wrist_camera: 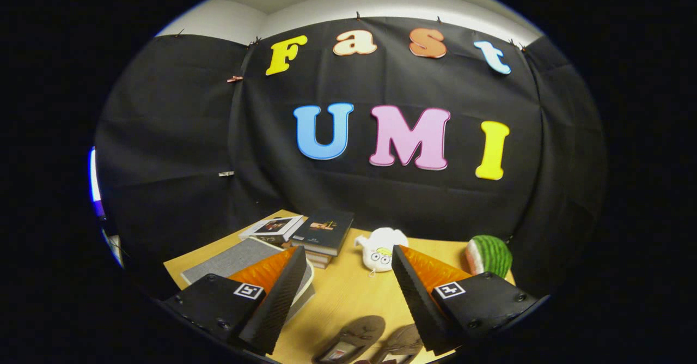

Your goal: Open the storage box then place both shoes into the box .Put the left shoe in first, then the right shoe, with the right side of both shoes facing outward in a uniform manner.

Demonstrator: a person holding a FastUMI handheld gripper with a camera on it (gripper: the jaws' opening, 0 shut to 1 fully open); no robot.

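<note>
A: State of the hand-held gripper (344,277)?
B: Spread wide, nothing between its fingers, held above the bench (348,293). Each finger carries a small square black-and-white marker tag; no readable text on them.

A: Shoes?
B: Two brown shoes (370,342) lie side by side on the bench, low between the fingers and below the tips. Pale insoles show, with a small reddish mark in the left one, too small to read.

A: Storage box?
B: Grey fabric-covered box (234,260) with a pale rim, lid closed, partly behind the left finger. No label visible on it.

A: Other items, any writing?
B: A stack of books (325,232) beyond the fingers, the top cover dark with a small orange-and-pale graphic; the title is illegible. Just beside it on the left, a white-framed flat book or box (274,226) with a dark picture, also not legible. A white plush toy (380,249) with a cartoon face sits ahead of the right finger; a green striped watermelon-slice toy (489,255) lies beyond that finger, near the bench's far corner.
</note>
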